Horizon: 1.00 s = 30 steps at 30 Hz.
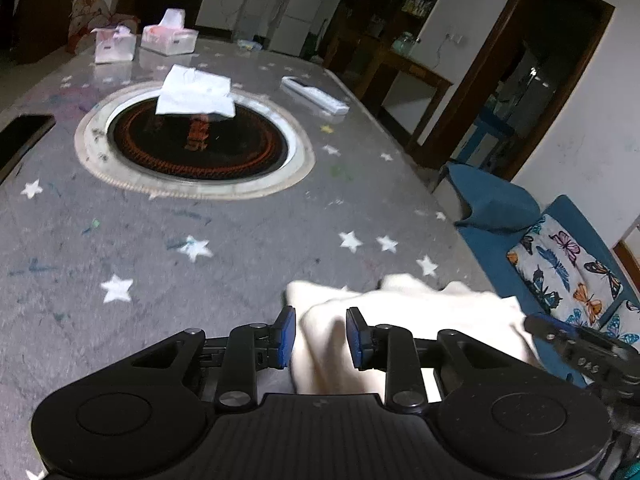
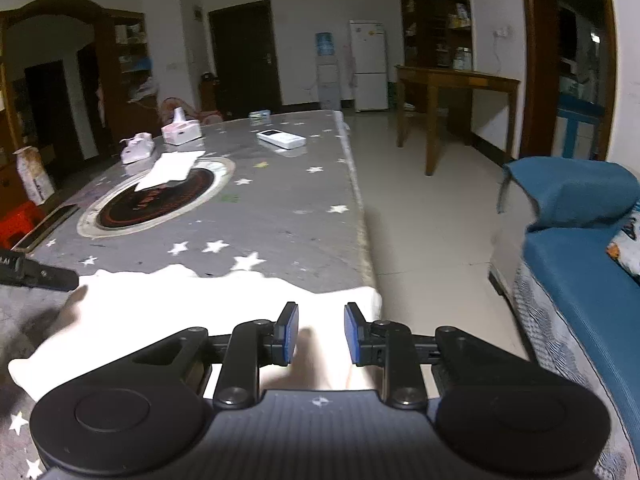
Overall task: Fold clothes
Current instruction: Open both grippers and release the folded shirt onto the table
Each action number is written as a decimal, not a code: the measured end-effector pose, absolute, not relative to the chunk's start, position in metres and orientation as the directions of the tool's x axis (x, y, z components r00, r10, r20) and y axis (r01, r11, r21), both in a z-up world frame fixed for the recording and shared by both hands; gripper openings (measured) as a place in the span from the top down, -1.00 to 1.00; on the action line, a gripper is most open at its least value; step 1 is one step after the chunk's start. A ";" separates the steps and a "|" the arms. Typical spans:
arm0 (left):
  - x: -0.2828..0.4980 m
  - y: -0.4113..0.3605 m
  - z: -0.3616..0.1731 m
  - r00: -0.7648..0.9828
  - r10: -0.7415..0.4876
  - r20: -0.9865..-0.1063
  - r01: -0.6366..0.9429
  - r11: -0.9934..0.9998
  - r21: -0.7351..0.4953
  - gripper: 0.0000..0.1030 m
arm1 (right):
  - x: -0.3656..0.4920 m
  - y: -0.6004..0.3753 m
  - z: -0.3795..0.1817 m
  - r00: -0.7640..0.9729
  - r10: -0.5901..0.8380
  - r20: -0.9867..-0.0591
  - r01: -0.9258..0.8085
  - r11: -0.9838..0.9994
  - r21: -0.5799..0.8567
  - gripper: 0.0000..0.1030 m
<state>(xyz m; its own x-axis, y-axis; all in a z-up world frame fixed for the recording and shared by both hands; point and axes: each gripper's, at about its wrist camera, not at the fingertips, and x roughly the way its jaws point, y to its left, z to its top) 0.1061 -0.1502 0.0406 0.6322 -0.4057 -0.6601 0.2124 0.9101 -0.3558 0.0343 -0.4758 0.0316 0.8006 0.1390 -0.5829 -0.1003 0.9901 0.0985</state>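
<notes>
A cream-white garment (image 1: 404, 320) lies rumpled at the near right corner of a table (image 1: 248, 240) covered in grey cloth printed with white stars; in the right wrist view the same garment (image 2: 208, 304) reaches the table's right edge. The left gripper (image 1: 320, 334) stands with its blue-padded fingers apart, a fold of the fabric rising between them; whether the pads touch it cannot be told. The right gripper (image 2: 321, 332) is likewise spread, its fingers above the garment's near edge and holding nothing visible. The right tool's black body (image 1: 588, 356) shows at the left view's right margin. Farther along the table sits a round black hotplate (image 1: 200, 144) in a pale ring, with a folded white cloth (image 1: 196, 92) overlapping its far rim. Beyond lie two tissue packs (image 1: 168, 34), a white remote control (image 1: 314, 94) and, at left, a dark phone (image 1: 22, 136). A blue sofa (image 2: 584, 264) stands right of the table.
</notes>
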 end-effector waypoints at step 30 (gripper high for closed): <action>0.039 -0.174 0.033 0.630 -0.415 -0.656 0.353 0.906 -0.234 0.04 | -0.002 -0.418 0.029 0.786 0.176 -0.592 -0.217 0.976 0.001 -0.42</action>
